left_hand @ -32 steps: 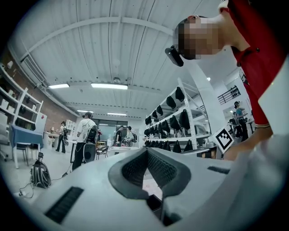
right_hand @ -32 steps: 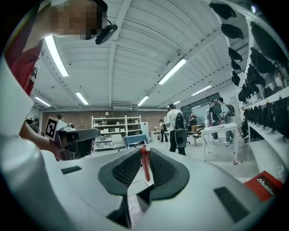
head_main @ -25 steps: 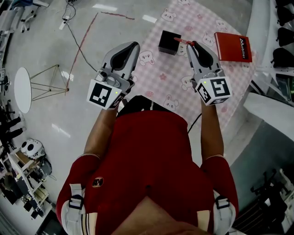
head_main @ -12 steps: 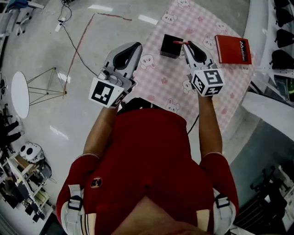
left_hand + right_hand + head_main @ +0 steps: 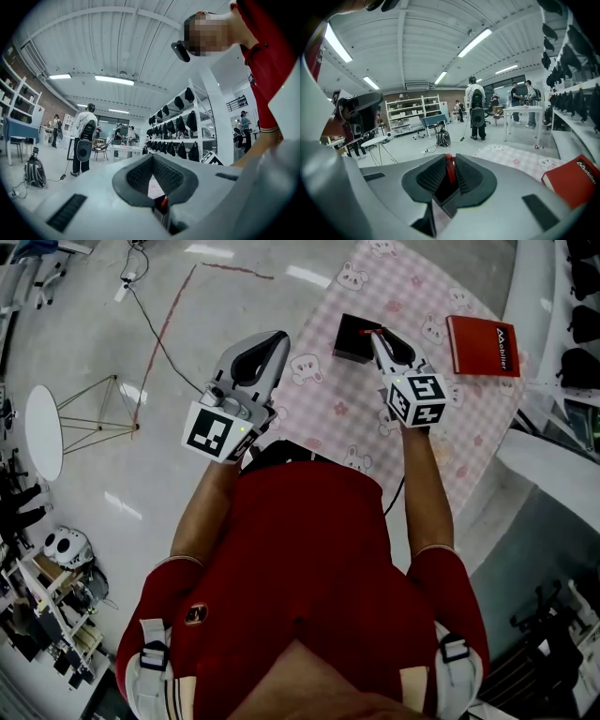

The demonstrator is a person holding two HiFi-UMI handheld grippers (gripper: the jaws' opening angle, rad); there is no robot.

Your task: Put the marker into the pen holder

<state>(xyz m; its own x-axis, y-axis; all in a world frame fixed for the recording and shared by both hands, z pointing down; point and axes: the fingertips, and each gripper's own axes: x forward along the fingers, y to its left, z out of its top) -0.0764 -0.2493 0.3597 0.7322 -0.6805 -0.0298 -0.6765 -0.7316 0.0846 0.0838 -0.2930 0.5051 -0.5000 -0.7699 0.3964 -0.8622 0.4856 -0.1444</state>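
Gripping a red marker (image 5: 450, 169) in the right tool (image 5: 378, 337), with the ribbed pads pressing on either side of it and parting only as far as the barrel's thickness. Holding it upright between the pads in the right gripper view, its rounded top poking just above them and its lower part running down into the dark gap. Hanging over the far part of the table (image 5: 328, 404), above the pink checked cloth with bear prints, and tilting a little downward. Reaching with the tip of the tool to the right edge of the black pen holder (image 5: 351, 339), with the marker showing in the head view as a short red bar across that edge, over the holder's open top. Not showing clearly whether the marker's end is inside the holder or just above it.

Holding the left tool (image 5: 274, 337) closed and empty, tips meeting ahead of the hollow between the pads, nothing pinched. Hovering with it just beside the table's left edge, apart from both the pen holder and the marker.

Lying flat on the cloth to the right of the right tool, near but not touching it, a red book (image 5: 482, 345).
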